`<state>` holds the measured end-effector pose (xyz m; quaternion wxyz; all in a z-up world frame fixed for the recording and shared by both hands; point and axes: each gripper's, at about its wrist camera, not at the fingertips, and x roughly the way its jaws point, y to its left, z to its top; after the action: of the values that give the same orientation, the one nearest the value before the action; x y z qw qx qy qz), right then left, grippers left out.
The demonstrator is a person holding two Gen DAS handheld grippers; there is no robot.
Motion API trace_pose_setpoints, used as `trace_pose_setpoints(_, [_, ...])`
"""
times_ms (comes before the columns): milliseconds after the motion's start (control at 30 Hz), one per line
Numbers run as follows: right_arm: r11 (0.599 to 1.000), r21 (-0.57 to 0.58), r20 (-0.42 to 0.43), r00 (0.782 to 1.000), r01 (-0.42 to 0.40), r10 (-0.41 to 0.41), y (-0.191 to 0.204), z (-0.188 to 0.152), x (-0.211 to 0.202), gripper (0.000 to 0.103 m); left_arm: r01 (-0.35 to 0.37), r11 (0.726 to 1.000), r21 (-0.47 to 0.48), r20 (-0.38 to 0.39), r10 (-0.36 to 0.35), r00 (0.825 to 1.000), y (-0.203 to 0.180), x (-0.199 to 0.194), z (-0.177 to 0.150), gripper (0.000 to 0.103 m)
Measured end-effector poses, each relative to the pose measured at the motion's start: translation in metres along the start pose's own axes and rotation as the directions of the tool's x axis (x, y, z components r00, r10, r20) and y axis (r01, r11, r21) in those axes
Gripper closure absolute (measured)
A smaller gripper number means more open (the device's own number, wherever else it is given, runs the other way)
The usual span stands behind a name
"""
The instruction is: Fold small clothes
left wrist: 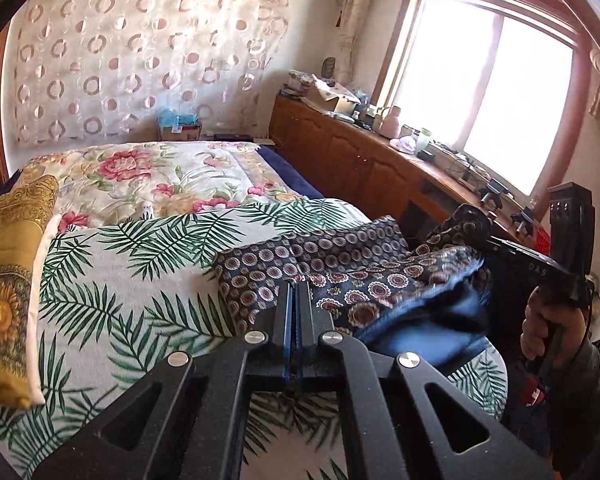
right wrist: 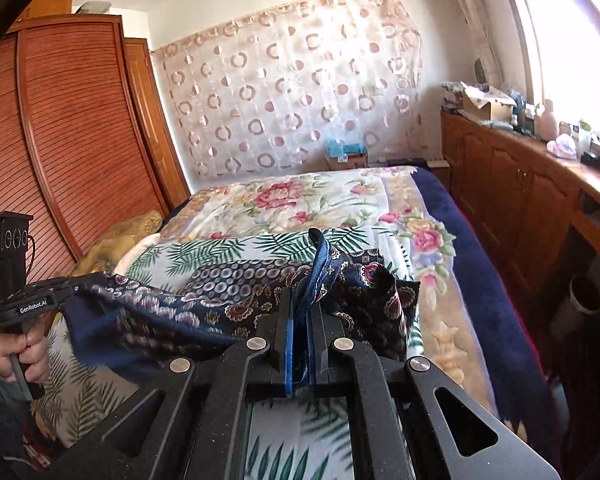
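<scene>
- Left wrist view: my left claw has its jaws pressed together, and the near edge of the dark patterned garment is pinched between the tips, as far as I can see.
- Same view: the garment is lifted off the palm-leaf sheet near the right edge of the bed, with its far part still lying on the sheet and its blue lining hanging open towards me.
- Same view: off to the right, my right claw has the other corner of the garment; a hand grips its handle beyond the bed's right edge.
- Same view: a yellow cushion lies along the left edge of the bed, and a floral quilt covers the far half.
- Right wrist view: my right claw is closed almost fully on a blue strap of the garment, which loops up out of the jaws.
- Same view: the cloth stretches to the left to my left claw, which is closed on its corner, with a hand on the handle.
- Same view: the garment hangs between the two claws over the near part of the palm-leaf sheet, its far fold resting on the sheet.
- Same view: a wooden wardrobe stands beyond the bed's left edge, a low wooden cabinet beyond its right edge.
</scene>
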<state>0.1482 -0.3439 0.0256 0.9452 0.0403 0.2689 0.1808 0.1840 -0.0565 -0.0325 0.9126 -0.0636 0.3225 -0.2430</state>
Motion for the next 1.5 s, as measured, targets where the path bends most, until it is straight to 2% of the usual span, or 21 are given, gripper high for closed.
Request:
trace_pose_setpoints(300, [1.000,0.024,-0.049,0.999,0.015,-0.014,-0.014,0.018,0.049,0.098,-0.035,0.999,0.005,-0.060,0.035,0.998,0.019,0.047,0.017,0.101])
trace_pose_setpoints(533, [1.000,-0.003,-0.049,0.999,0.022,-0.022,-0.011,0.026,0.053,0.098,-0.045,0.999,0.010,-0.087,0.046,0.995,0.025,0.069,0.021,0.101])
trace_pose_setpoints(600, [1.000,-0.009,-0.058,0.998,0.021,-0.022,-0.010,0.027,0.054,0.092,-0.045,0.999,0.010,-0.092,0.046,0.995,0.027,0.073,0.022,0.101])
trace_pose_setpoints(667, [0.999,-0.009,-0.048,0.998,0.040,-0.040,-0.011,0.031,0.049,0.078,-0.045,0.999,0.010,-0.099,0.046,0.994,0.029,0.077,0.022,0.101])
trace_pose_setpoints(767, [0.999,-0.017,-0.036,0.998,0.051,-0.052,-0.013,0.035,0.038,0.066,-0.049,0.999,0.012,-0.110,0.050,0.993,0.034,0.084,0.021,0.101])
trace_pose_setpoints(867, [0.996,-0.040,-0.017,0.997,0.080,-0.080,-0.015,0.034,0.023,0.060,-0.051,0.999,0.001,-0.120,0.050,0.991,0.040,0.089,0.018,0.101])
trace_pose_setpoints(967, [0.992,-0.072,-0.043,0.993,0.104,-0.107,-0.021,0.026,0.018,0.056,-0.064,0.998,0.000,-0.124,0.064,0.990,0.043,0.088,0.017,0.101])
trace_pose_setpoints(1100, [0.981,-0.122,-0.120,0.979,0.152,-0.167,-0.025,0.013,0.029,0.056,-0.024,1.000,-0.018,-0.108,0.022,0.994,0.047,0.075,0.022,0.100])
trace_pose_setpoints(1200, [0.983,-0.105,-0.170,0.971,0.152,-0.168,-0.022,0.008,0.043,0.056,-0.029,1.000,0.004,-0.091,0.029,0.995,0.047,0.063,0.023,0.099])
trace_pose_setpoints(1233, [0.984,-0.098,-0.176,0.971,0.146,-0.162,-0.020,0.009,0.046,0.056,-0.029,1.000,0.011,-0.087,0.030,0.996,0.047,0.059,0.024,0.096])
trace_pose_setpoints(1300, [0.986,-0.103,-0.182,0.972,0.133,-0.150,-0.011,0.012,0.053,0.056,-0.024,1.000,0.015,-0.079,0.025,0.997,0.050,0.051,0.023,0.066])
trace_pose_setpoints(1367, [0.985,-0.122,-0.192,0.970,0.125,-0.147,-0.004,0.016,0.063,0.056,0.004,0.999,0.032,-0.091,-0.001,0.996,0.051,0.046,0.021,0.052])
trace_pose_setpoints(1500, [0.981,-0.129,-0.230,0.958,0.146,-0.173,-0.008,0.024,0.083,0.056,-0.018,0.998,0.057,-0.116,0.025,0.993,0.053,0.045,0.013,0.051])
